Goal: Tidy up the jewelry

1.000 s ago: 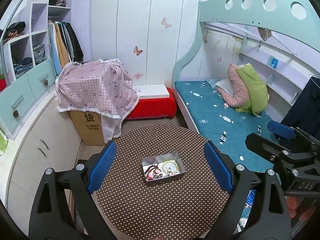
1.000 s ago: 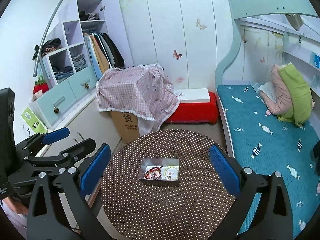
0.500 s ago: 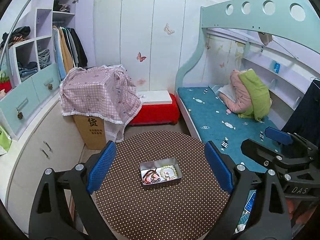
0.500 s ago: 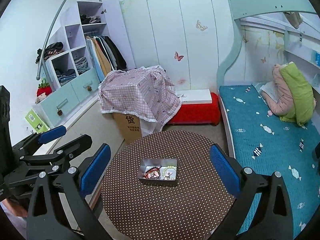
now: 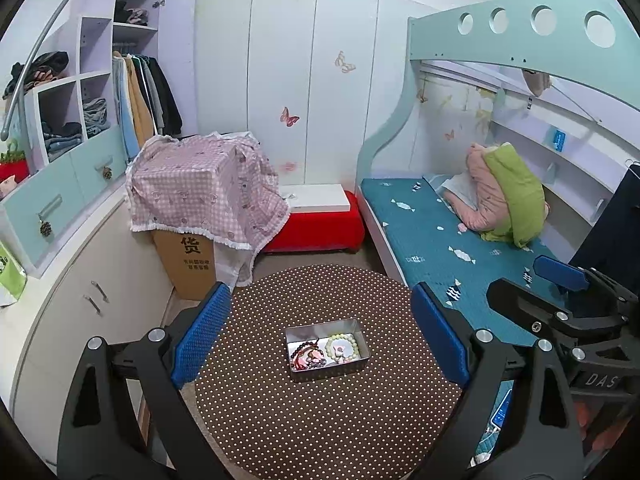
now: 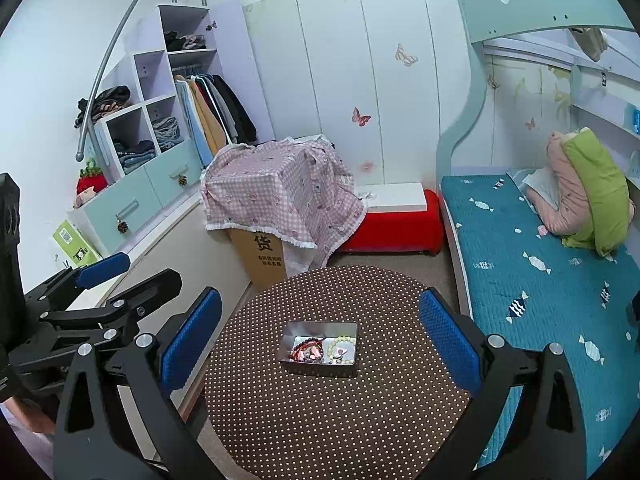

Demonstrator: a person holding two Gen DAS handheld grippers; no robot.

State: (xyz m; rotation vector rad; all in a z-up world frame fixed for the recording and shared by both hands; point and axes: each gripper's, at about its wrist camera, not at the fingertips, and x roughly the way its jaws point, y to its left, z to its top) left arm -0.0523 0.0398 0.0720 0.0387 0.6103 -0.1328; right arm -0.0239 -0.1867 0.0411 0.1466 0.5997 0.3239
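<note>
A small metal tin (image 5: pixel 294 374) (image 6: pixel 316 369) rests in the middle of a round table with a brown dotted cloth (image 5: pixel 320 420) (image 6: pixel 340 420). Inside lie a dark red bead bracelet (image 5: pixel 306 354) (image 6: pixel 306 350) and a pale green bead bracelet (image 5: pixel 343 347) (image 6: pixel 342 349). My left gripper (image 5: pixel 320 338) hangs high above the tin, open and holding nothing. My right gripper (image 6: pixel 320 338) is likewise high above it, open and holding nothing. Each gripper shows at the edge of the other's view: the right gripper (image 5: pixel 532 286) and the left gripper (image 6: pixel 132 270).
A bed with a teal cover (image 5: pixel 440 232) runs along the right, with pink and green pillows (image 5: pixel 504 196). A cardboard box under a pink checked cloth (image 5: pixel 200 188) and a red bench (image 5: pixel 316 224) stand beyond the table. Cabinets and shelves (image 5: pixel 60 184) line the left wall.
Both grippers have risen and drawn back a little, so the tin looks smaller and lower between the fingers. The jaws stay open.
</note>
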